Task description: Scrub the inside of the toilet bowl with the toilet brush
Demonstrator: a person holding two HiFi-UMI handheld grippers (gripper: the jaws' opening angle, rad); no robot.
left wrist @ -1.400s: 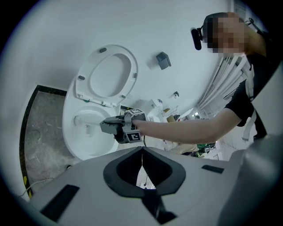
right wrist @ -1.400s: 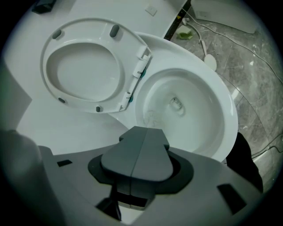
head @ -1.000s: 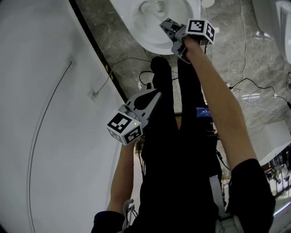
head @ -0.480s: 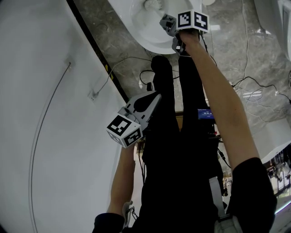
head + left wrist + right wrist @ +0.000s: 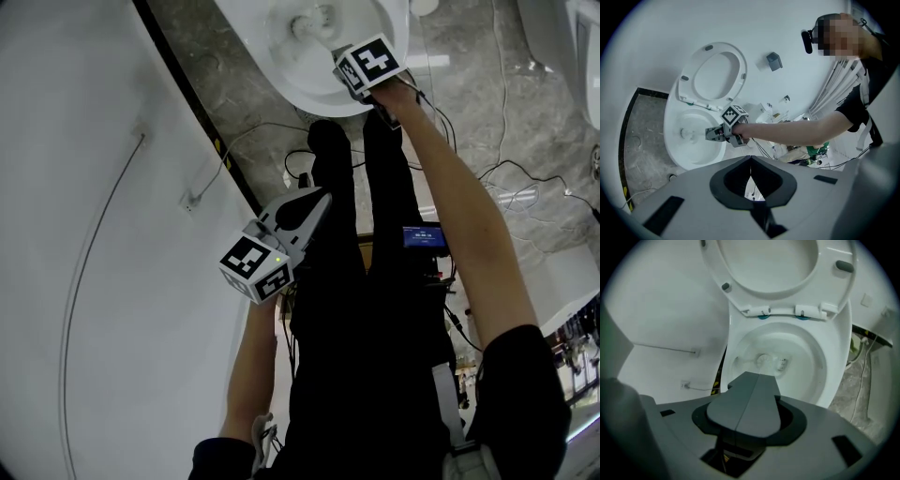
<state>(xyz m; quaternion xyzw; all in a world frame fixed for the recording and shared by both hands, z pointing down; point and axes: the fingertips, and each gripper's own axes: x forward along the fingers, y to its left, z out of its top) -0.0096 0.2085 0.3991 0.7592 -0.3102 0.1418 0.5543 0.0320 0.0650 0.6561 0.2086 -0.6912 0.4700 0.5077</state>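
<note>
Looking down in the head view, the right tongs (image 5: 343, 62) reach out over the near rim of the toilet bowl (image 5: 317, 101). The white head of the toilet brush (image 5: 305, 21) sits low inside the bowl, ahead of them. The left tongs (image 5: 323, 197) hang well back beside the person's legs (image 5: 366, 281), far from the bowl and pointing towards it.

In the left gripper view, that tool's own tips meet with nothing between them, so it is clenched and empty. Beyond them the brush runs as a short straight line from the right tongs across into the bowl's basin, with the head at the far end. The seat (image 5: 712, 70) is lifted clear.

In the right gripper view, the two halves are pressed together. The thin white handle comes out at their tip, so they are clenched on the brush. Its long axis points straight ahead and down, and the head lies near the bottom of the basin, just ahead of the tips.

The scrub looks to turn on this line. The bowl wall curves round the head on every side, so the right hand alone can sweep it.
</note>
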